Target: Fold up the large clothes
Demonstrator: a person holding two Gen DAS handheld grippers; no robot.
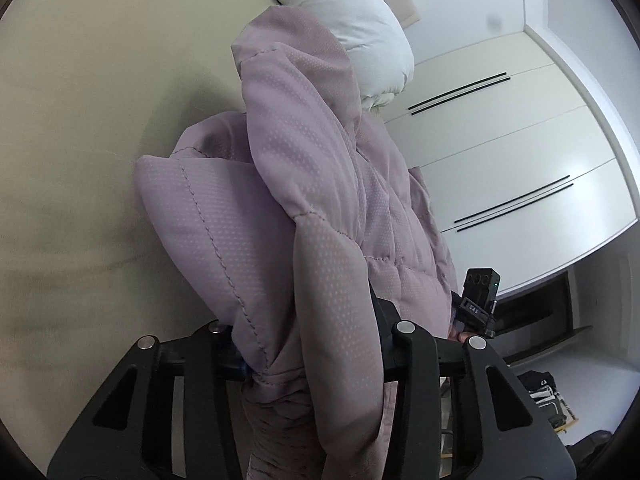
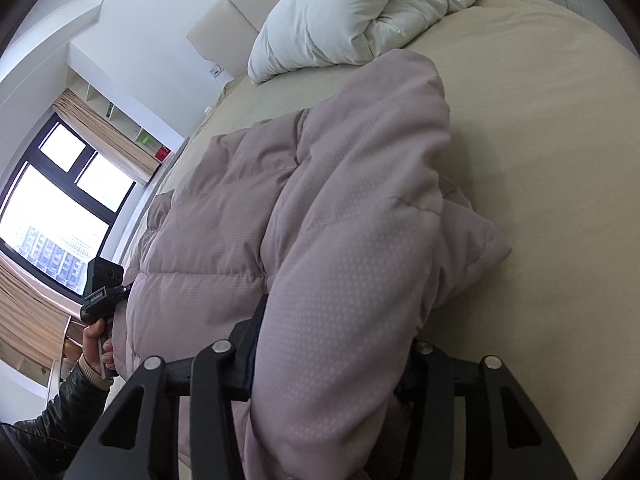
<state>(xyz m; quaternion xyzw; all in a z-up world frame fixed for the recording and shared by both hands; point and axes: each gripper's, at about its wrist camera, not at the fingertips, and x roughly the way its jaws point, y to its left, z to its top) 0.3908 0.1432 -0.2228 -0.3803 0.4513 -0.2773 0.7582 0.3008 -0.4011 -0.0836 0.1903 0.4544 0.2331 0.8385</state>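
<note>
Lengthwise, jacket point(image 2: 328, 208) runs toward pillow point(image 2: 320, 20).

Both grippers: matte black plastic linkage arms with triangular cutouts, silver round pivot pins at the joints. Left gripper point(image 1: 312, 364), right gripper point(image 2: 328, 364). Person's sleeve point(image 2: 56, 412): black quilted jacket (tan knit cuff).

bare bed sheet point(image 2: 560, 160) beside jacket point(image 2: 340, 220); duvet point(image 2: 360, 12) beyond
</note>
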